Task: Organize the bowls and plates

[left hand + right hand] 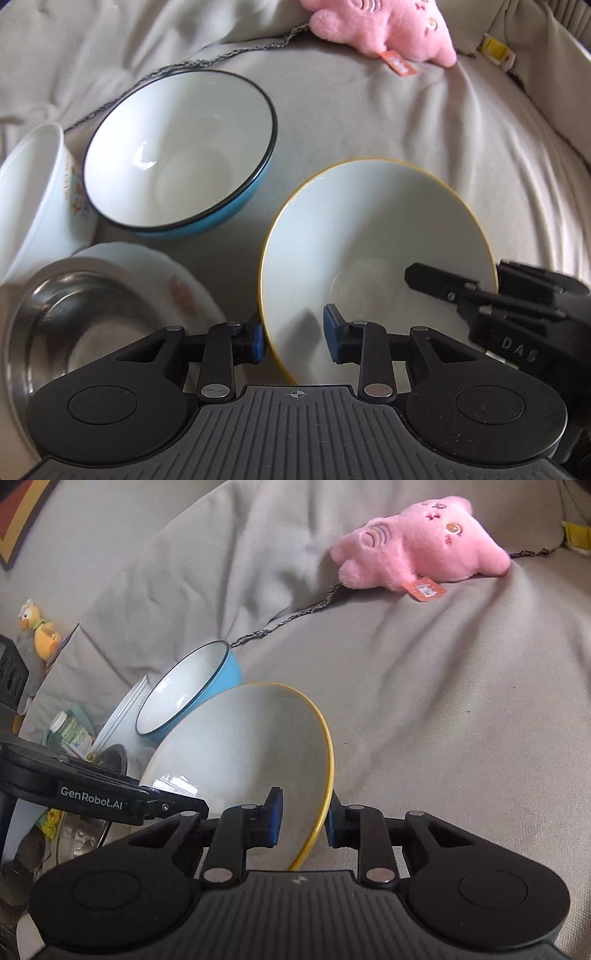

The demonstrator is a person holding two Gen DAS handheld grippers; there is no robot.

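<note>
A white bowl with a yellow rim [376, 236] is tilted on the beige cover, and also shows in the right wrist view [240, 738]. My left gripper [293, 338] straddles its near left rim, jaws apart with a gap to the wall. My right gripper [304, 819] straddles its right rim, jaws also apart. A blue bowl with a black rim [181, 147] lies behind to the left [188, 690]. A steel bowl [62, 325] sits in a white floral plate [173, 280] at lower left.
A white floral bowl [33, 195] stands on edge at far left. A pink plush toy [424, 550] lies at the back on the cover [443, 701]. A bottle [70, 734] and a yellow toy [38, 631] sit at left.
</note>
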